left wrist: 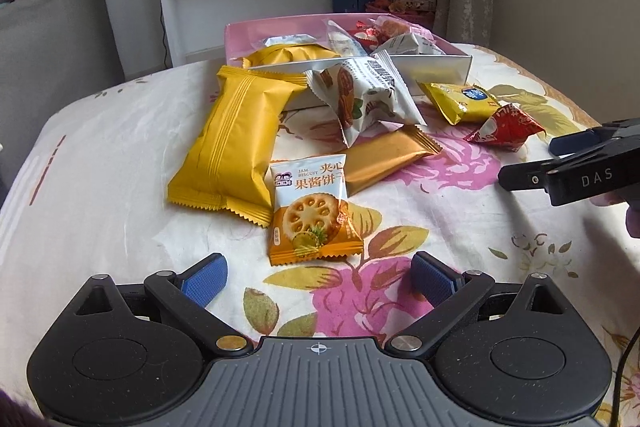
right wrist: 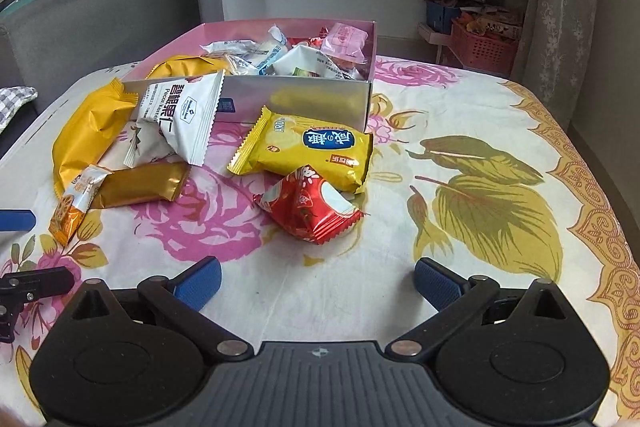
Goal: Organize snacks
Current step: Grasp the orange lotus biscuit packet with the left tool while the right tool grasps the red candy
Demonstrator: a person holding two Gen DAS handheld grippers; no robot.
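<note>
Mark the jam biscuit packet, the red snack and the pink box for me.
jam biscuit packet (left wrist: 310,211), left wrist view, printed front.
red snack (right wrist: 308,207), right wrist view, wrapper's middle.
pink box (right wrist: 320,99), right wrist view, near wall.

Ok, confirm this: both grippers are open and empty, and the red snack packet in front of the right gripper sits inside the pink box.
Not quite. In the right wrist view the red snack packet lies on the floral tablecloth, outside the pink box. The left gripper and right gripper are indeed open and empty.

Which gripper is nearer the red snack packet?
Right. The right gripper sits just short of the red snack packet, facing it; the left gripper faces the jam biscuit packet, farther away.
</note>
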